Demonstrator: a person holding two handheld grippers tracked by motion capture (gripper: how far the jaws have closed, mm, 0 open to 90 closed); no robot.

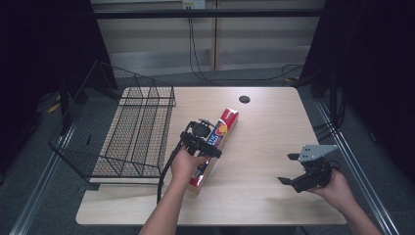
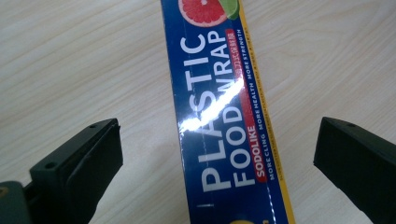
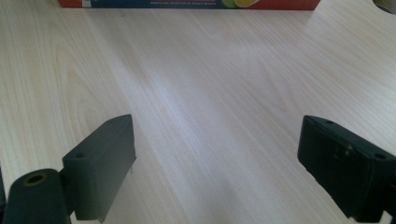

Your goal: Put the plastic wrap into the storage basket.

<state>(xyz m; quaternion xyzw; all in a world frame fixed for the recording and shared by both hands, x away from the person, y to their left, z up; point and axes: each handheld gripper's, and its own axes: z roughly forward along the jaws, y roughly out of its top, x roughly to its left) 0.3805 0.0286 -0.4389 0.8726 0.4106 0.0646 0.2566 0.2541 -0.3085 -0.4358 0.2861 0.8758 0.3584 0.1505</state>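
Desk (image 1: 264, 196): pale wood-grain top, w/ bare room across its centre and right half. Wire basket (image 1: 129, 132): black mesh, sits on the desk's left part and overhangs the left edge; its right wall stands near the box, so a lift toward it has little side clearance. Plastic food wrap box (image 1: 218, 144): long, narrow carton, blue top w/ red ends, lying flat and diagonal near desk centre, far end toward the round cable hole (image 1: 244, 99), near end toward the front edge. Judged light, stiff along its length but crushable across thin card walls; glossy print, so prob. slippery under the pads. Best hold: across the narrow width, approx. mid-length, to avoid tipping at either end. Left hand-held gripper (image 1: 208, 147): poised directly above the box, jaws spread wide, one each side of the carton in the left gripper view, box (image 2: 229, 135) between them, pads not pressing on it. Right hand-held gripper (image 1: 291, 169): at the desk's right, well apart from the box, jaws spread, nothing between them but bare wood; the box edge (image 3: 187, 3) lies far ahead in the right gripper view.
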